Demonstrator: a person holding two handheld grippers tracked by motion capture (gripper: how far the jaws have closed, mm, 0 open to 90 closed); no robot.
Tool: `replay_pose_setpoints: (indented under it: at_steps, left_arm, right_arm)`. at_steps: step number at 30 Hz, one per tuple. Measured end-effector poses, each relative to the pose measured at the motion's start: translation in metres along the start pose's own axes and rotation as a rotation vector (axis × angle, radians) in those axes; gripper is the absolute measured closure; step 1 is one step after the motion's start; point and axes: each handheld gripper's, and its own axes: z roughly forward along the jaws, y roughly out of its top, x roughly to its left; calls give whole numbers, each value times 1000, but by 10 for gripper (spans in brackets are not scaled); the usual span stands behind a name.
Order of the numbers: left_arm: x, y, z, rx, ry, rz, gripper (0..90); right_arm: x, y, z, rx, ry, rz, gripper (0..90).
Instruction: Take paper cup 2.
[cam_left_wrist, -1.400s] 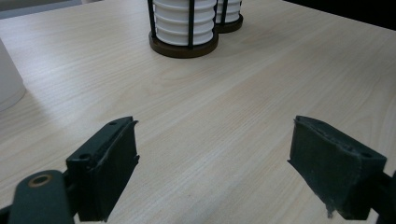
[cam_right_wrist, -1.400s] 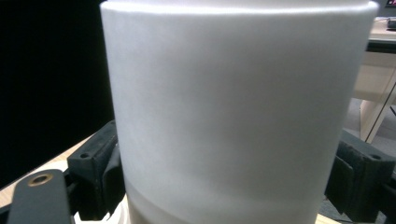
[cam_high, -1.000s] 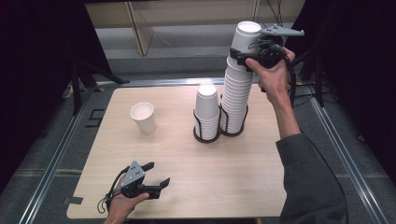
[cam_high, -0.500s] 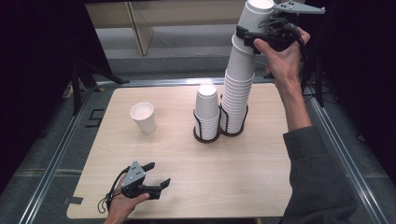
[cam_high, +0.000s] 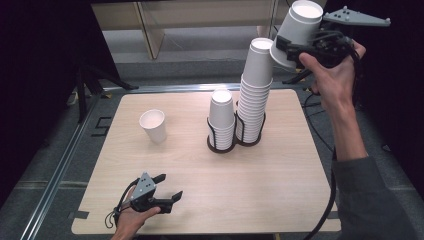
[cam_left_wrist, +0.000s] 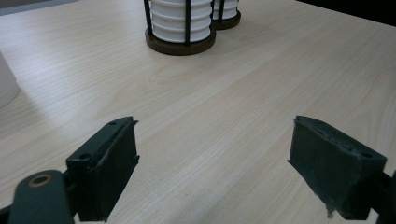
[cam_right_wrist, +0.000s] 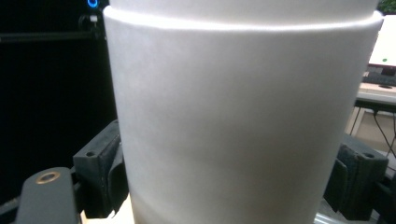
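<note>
My right gripper (cam_high: 289, 54) clamps a white cup (cam_high: 296, 32), tilted, in the air just above and beside the tall stack (cam_high: 254, 92), clear of its top. My left gripper (cam_high: 166, 187) rests low on the desk (cam_high: 280, 185), jaws apart and empty, the short stack (cam_high: 221, 120) well ahead of it.

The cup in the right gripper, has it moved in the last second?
Yes. The cup, shut in the right gripper, has lifted up and off the tall stack, now tilted to its upper right.
</note>
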Motion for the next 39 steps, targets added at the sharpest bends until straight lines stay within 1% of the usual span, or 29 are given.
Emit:
replay_pose_setpoints:
  at_steps: [1,5,6,7,8,9,11,13,15,16,18,19,21,23,24,25,26,27,28,29,31,32,33,34,35,36,37,38,39]
  left_arm:
    - [0,-1,1,-14,-10,-5,144]
    - [0,0,1,-6,-5,-3,144]
    - [0,0,2,-16,-12,-3,144]
    - [0,0,1,-5,-2,0,144]
    - [0,0,1,-13,-7,-4,144]
    - [0,0,1,-10,-5,-1,144]
    - [0,0,2,-10,-13,-1,144]
    - [0,0,1,-5,-8,3,144]
    - [0,0,2,-7,-8,4,144]
    - [0,0,2,-8,-8,4,144]
    - [0,0,2,-7,-7,7,144]
    - [0,0,2,-9,-7,5,144]
    - [0,1,3,-17,-5,0,144]
    - [-1,1,3,-7,-1,6,145]
    - [-1,1,3,-13,-6,6,144]
    - [-1,1,4,-22,-10,8,144]
    - [0,1,4,-20,-13,9,144]
    - [0,1,4,-25,-15,12,144]
    - [0,2,4,-26,-17,14,144]
    - [-1,2,5,-30,-18,9,144]
    - [-2,3,6,-33,-20,7,144]
    - [-2,3,5,-30,-23,16,144]
    - [-3,4,6,-48,-25,10,144]
    - [-3,5,5,-42,-20,24,144]
    - [-4,5,5,-44,-20,24,144]
    - [-4,6,5,-48,-20,28,144]
    - [-4,7,7,-77,-30,21,144]
    - [-4,7,7,-77,-30,22,144]
    - [-5,8,9,-97,-36,14,144]
  right_arm:
    - [0,-2,-3,6,1,-11,167]
    - [2,-16,-19,25,19,-18,167]
    - [4,-22,-23,33,27,-17,167]
    - [5,-25,-25,34,27,-24,167]
    - [8,-30,-28,35,38,-13,167]
    - [9,-34,-30,31,43,-23,167]
    - [17,-49,-35,37,53,-31,167]
    - [25,-62,-38,32,77,-18,167]
    - [34,-78,-42,50,99,-19,167]
    - [39,-85,-43,49,107,-2,167]
    - [45,-99,-43,52,135,-5,167]
    - [47,-104,-43,58,142,-17,167]
    - [57,-119,-41,84,172,-4,167]
    - [62,-129,-39,82,184,-11,167]
    - [67,-136,-37,101,203,-4,167]
    - [70,-142,-33,95,220,3,167]
    - [74,-148,-32,119,225,13,167]
    - [75,-152,-29,112,225,-9,167]
    - [79,-158,-25,113,243,6,167]
    - [81,-162,-24,127,245,1,167]
    - [89,-174,-16,126,261,-2,167]
    - [93,-179,-14,140,278,11,167]
    - [97,-184,-11,152,294,20,167]
    - [100,-189,-7,139,303,4,167]
    - [103,-194,-4,127,310,-8,167]
    - [108,-198,-2,149,328,13,167]
    - [110,-200,-1,159,334,14,167]
    - [115,-205,4,142,341,10,167]
    - [117,-207,5,152,355,11,167]
